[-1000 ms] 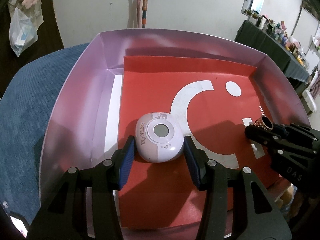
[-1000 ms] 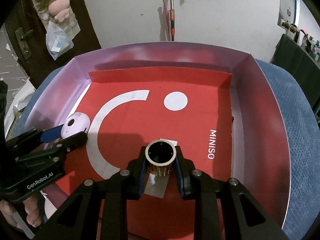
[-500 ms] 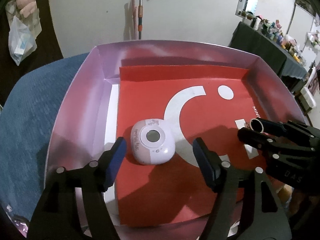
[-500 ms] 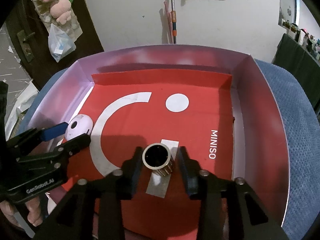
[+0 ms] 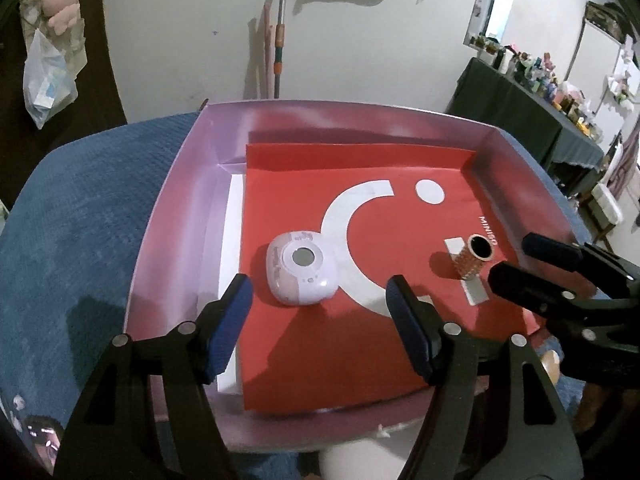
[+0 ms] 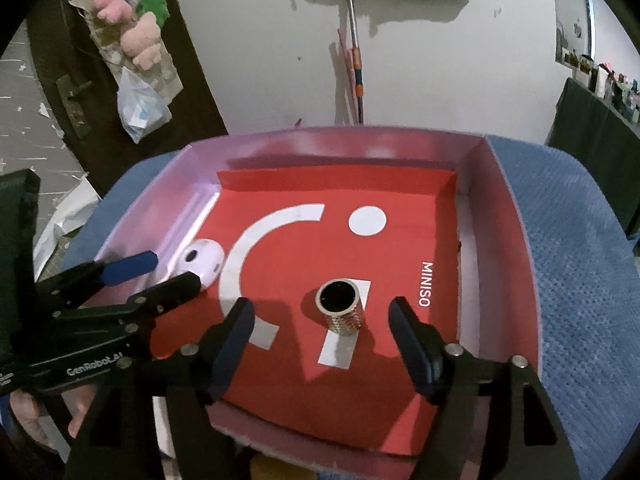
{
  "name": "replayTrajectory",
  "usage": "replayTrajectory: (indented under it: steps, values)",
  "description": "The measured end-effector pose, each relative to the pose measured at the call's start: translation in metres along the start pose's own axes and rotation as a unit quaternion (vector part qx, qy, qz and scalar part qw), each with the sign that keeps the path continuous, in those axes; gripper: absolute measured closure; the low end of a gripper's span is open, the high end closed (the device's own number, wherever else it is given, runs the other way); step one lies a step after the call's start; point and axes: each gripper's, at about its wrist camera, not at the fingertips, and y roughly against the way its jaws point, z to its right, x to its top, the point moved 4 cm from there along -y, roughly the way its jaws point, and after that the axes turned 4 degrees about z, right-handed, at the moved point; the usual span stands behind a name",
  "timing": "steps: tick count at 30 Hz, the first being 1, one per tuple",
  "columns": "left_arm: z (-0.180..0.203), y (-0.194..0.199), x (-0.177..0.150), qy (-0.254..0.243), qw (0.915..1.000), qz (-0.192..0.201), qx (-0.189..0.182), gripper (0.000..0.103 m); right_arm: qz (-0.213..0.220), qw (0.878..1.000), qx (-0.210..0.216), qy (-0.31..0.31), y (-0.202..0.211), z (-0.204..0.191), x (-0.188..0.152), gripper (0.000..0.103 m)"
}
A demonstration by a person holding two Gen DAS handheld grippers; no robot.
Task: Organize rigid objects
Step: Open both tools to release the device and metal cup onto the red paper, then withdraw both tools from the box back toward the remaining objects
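A pale lilac rounded case (image 5: 301, 267) with a grey disc on top lies on the red sheet inside the pink box (image 5: 188, 184). My left gripper (image 5: 320, 300) is open just short of it, pads clear of its sides. A gold studded cylinder (image 6: 341, 306) stands upright on the same sheet. My right gripper (image 6: 320, 320) has its jaws opening, with the cylinder ahead of the gap and untouched. In the left wrist view the cylinder (image 5: 476, 256) and the right gripper (image 5: 516, 260) sit at the right. The right wrist view shows the case (image 6: 200, 260) behind the left gripper (image 6: 168, 272).
The box rests on a blue textured cloth (image 5: 80, 216). The red sheet (image 6: 360, 248) carries a white arc, a dot and the word MINISO. A broom handle (image 6: 354, 52) leans on the white wall behind. A hand (image 6: 32, 420) holds the left gripper.
Both grippers let go: the left off the lilac case, the right off the gold cylinder. Both then drew back and upward, leaving the two objects standing on the red sheet.
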Motion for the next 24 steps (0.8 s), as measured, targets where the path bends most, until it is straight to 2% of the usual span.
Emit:
replayTrajectory:
  steps: [6, 8, 9, 10, 13, 15, 18, 24]
  values:
    - [0.001, 0.019, -0.002, -0.002, 0.9997, 0.017, 0.015, 0.035, 0.026, 1.0, 0.015, -0.001, 0.024, -0.009, -0.001, 0.02]
    - [0.0, 0.024, -0.003, -0.001, 0.9996, 0.022, 0.018, 0.035, 0.032, 0.999, 0.02, 0.0, 0.031, -0.013, -0.002, 0.019]
    - [-0.001, 0.027, -0.004, 0.0, 0.9996, 0.024, 0.017, 0.032, 0.035, 0.999, 0.023, 0.001, 0.035, -0.015, -0.002, 0.018]
    - [-0.002, 0.029, -0.004, 0.002, 0.9996, 0.025, 0.016, 0.024, 0.038, 0.999, 0.024, 0.001, 0.037, -0.016, -0.002, 0.016]
    - [-0.003, 0.036, -0.006, 0.003, 0.9992, 0.036, 0.017, 0.018, 0.05, 0.998, 0.029, 0.002, 0.048, -0.02, -0.002, 0.008]
    - [-0.003, 0.041, -0.007, 0.003, 0.999, 0.04, 0.019, 0.016, 0.057, 0.998, 0.031, 0.004, 0.054, -0.022, -0.002, 0.007]
    - [-0.003, 0.048, -0.009, 0.002, 0.9987, 0.048, 0.018, 0.003, 0.065, 0.997, 0.033, 0.006, 0.063, -0.027, -0.004, 0.002]
    - [-0.004, 0.063, -0.014, 0.007, 0.9979, 0.063, 0.013, 0.0, 0.079, 0.996, 0.038, 0.008, 0.077, -0.033, -0.01, 0.0]
